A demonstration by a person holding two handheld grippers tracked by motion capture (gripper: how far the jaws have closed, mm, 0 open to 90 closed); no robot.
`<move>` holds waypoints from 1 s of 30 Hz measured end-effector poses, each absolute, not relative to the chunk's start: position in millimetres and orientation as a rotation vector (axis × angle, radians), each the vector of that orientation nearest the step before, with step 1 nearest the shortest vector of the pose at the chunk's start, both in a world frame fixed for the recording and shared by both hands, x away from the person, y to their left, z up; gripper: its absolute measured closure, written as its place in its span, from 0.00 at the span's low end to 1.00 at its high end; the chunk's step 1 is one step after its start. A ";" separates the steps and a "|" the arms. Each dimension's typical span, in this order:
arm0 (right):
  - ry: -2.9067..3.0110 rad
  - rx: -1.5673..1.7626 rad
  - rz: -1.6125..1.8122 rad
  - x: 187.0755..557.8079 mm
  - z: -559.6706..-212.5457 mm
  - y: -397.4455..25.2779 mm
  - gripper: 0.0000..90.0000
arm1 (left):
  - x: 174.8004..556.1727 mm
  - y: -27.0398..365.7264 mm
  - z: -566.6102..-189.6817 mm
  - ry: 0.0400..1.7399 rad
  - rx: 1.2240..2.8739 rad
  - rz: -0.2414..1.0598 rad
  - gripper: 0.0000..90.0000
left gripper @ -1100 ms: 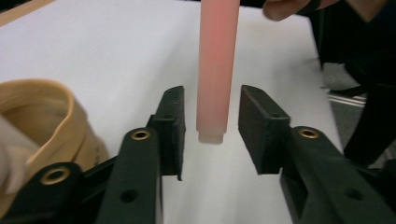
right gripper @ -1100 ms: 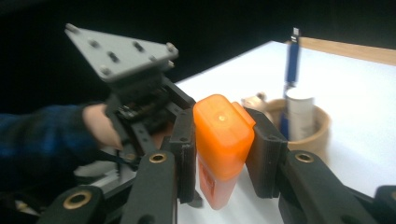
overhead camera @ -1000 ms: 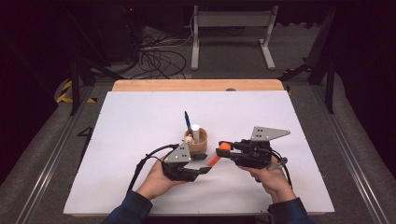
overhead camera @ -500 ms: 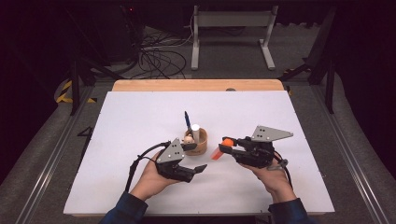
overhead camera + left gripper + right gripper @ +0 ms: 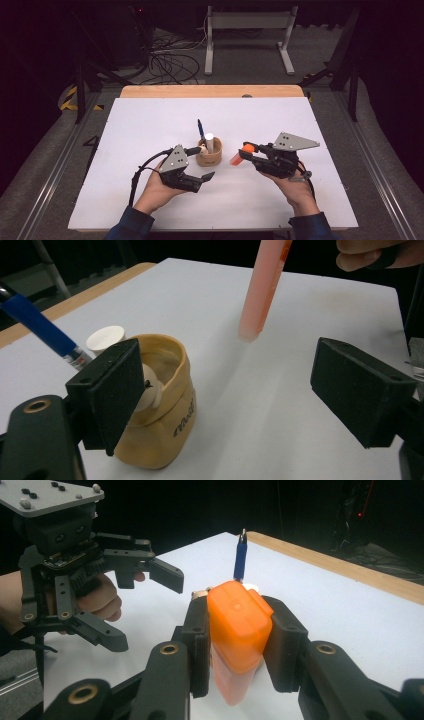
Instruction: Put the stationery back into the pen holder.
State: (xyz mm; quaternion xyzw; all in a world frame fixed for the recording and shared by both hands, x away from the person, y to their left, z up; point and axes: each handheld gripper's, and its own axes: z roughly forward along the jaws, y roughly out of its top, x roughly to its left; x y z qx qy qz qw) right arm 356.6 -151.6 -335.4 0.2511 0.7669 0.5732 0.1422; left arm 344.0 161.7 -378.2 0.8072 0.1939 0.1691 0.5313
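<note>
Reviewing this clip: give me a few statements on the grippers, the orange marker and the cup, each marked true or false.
1. The right gripper is shut on the orange marker. True.
2. The left gripper holds the blue pen. False: its jaws stand open with nothing between them; the pen stands in the cup.
3. The cup lies tipped over. False: it stands upright.
4. The orange marker is outside the cup. True.

Holder at mid-surface, a gripper either side

The pen holder [image 5: 209, 155] stands on the surface [image 5: 150, 120] with a pen [image 5: 200, 129] in it — left gripper [image 5: 199, 164] just left, right gripper [image 5: 246, 154] holding a marker [image 5: 236, 158] just right.
</note>
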 end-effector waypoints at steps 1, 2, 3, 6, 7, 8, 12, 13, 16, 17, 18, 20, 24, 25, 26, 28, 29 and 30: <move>2.210 0.723 1.652 356.8 -334.3 -151.1 0.75 | 343.4 162.8 -378.4 0.471 1.921 0.398 0.16; 2.205 0.722 1.653 357.1 -333.0 -150.4 0.75 | 343.3 164.1 -378.5 0.473 1.918 0.403 0.16; 2.204 0.722 1.653 357.4 -331.7 -149.7 0.75 | 343.4 165.6 -378.5 0.473 1.920 0.412 0.15; 2.198 0.713 1.644 358.1 -327.7 -146.0 0.75 | 343.3 169.1 -379.7 0.484 1.911 0.420 0.14; 2.195 0.711 1.641 358.4 -326.4 -144.6 0.75 | 343.0 170.0 -380.5 0.488 1.908 0.417 0.14; 2.191 0.709 1.638 358.7 -325.2 -143.2 0.75 | 342.6 170.6 -381.1 0.490 1.906 0.418 0.14; 2.180 0.705 1.631 360.7 -320.9 -137.5 0.75 | 341.2 173.7 -383.7 0.487 1.906 0.433 0.14; 2.176 0.703 1.633 361.4 -319.9 -135.7 0.75 | 340.6 174.2 -384.2 0.490 1.908 0.434 0.14; 2.166 0.694 1.637 364.3 -317.1 -129.5 0.75 | 339.7 176.8 -384.2 0.492 1.902 0.444 0.14; 2.165 0.690 1.640 365.6 -316.6 -127.0 0.75 | 339.0 177.7 -384.1 0.497 1.898 0.439 0.14; 2.165 0.690 1.639 366.9 -316.2 -124.6 0.75 | 338.6 178.5 -384.0 0.499 1.894 0.442 0.14; 2.169 0.686 1.636 369.9 -316.1 -120.0 0.75 | 338.5 180.7 -383.4 0.493 1.897 0.448 0.14; 2.170 0.687 1.633 375.0 -316.8 -112.7 0.75 | 338.0 183.4 -383.8 0.501 1.892 0.449 0.13; 2.168 0.688 1.634 376.4 -317.0 -111.2 0.75 | 338.1 183.9 -383.8 0.500 1.891 0.448 0.13; 2.165 0.692 1.631 377.8 -317.0 -110.0 0.75 | 338.0 184.3 -383.8 0.499 1.890 0.446 0.13; 2.159 0.698 1.631 380.7 -317.1 -107.7 0.75 | 338.0 185.5 -382.9 0.492 1.890 0.454 0.13; 2.157 0.699 1.634 382.6 -317.4 -106.4 0.75 | 337.4 185.6 -382.8 0.496 1.885 0.443 0.13; 2.154 0.706 1.635 384.5 -317.8 -104.9 0.75 | 337.1 186.2 -382.4 0.490 1.885 0.446 0.13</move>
